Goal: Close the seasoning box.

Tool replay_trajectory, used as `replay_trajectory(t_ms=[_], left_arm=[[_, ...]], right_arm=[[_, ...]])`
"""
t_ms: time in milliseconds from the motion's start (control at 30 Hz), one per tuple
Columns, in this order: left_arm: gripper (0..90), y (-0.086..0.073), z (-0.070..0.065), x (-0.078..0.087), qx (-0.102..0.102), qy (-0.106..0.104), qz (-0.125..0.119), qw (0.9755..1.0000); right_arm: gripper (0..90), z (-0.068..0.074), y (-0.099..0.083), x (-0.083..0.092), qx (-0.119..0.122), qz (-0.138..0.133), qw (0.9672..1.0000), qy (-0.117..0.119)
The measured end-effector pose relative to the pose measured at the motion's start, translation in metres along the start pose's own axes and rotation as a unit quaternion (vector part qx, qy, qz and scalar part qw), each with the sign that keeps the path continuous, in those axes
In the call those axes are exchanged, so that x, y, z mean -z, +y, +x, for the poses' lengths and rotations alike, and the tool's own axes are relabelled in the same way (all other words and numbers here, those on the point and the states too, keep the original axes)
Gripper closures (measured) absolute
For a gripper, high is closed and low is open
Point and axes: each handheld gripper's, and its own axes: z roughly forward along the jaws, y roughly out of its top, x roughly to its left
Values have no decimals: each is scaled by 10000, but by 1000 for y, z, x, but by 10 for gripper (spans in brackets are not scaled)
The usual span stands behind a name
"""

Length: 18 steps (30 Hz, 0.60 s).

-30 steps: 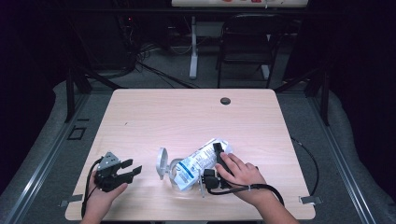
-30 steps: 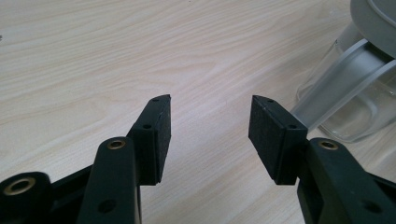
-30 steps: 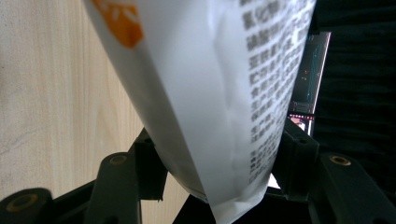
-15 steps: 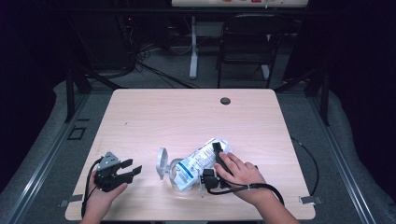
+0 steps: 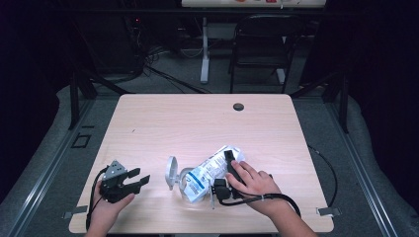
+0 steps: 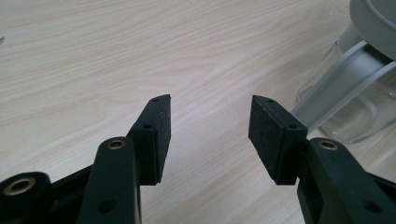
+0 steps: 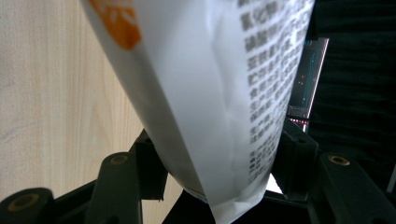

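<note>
The pale wooden table (image 5: 197, 123) carries 2 things near its front edge: a white printed pouch (image 5: 210, 170) and a clear jar (image 5: 184, 181) with a grey hinged lid (image 5: 171, 170) swung open. The pouch lies with its long axis slanting from the far right down toward the jar's mouth, its lower end at or inside the jar; from above I cannot tell which. The right gripper (image 5: 231, 165) lies along the pouch under the person's right hand (image 5: 254, 185), and in the right gripper view the pouch (image 7: 210, 93) sits between the 2 jaws, which appear clamped on it. The left gripper (image 5: 134, 178) rests well left of the jar, jaws spread and empty, pointing at it; the jar (image 6: 345, 93) stands just beyond its right jaw, so the left gripper is nearer for steadying it.
</note>
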Motion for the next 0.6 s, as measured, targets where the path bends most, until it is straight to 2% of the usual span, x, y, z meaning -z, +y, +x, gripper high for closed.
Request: replay_trajectory(t_ms=[200,233,367,600], left_arm=[[496,0,0,0,1,6,-4,10000],[496,0,0,0,3,5,-6,10000],[496,0,0,0,4,3,-2,10000],[496,0,0,0,-3,8,-16,10000]], right_arm=[[465,-1,1,1,32,46,10000,25],[465,-2,2,2,121,135,9998,-2],[466,-2,1,1,95,34,9999,5],[467,-2,1,0,94,43,9999,31]])
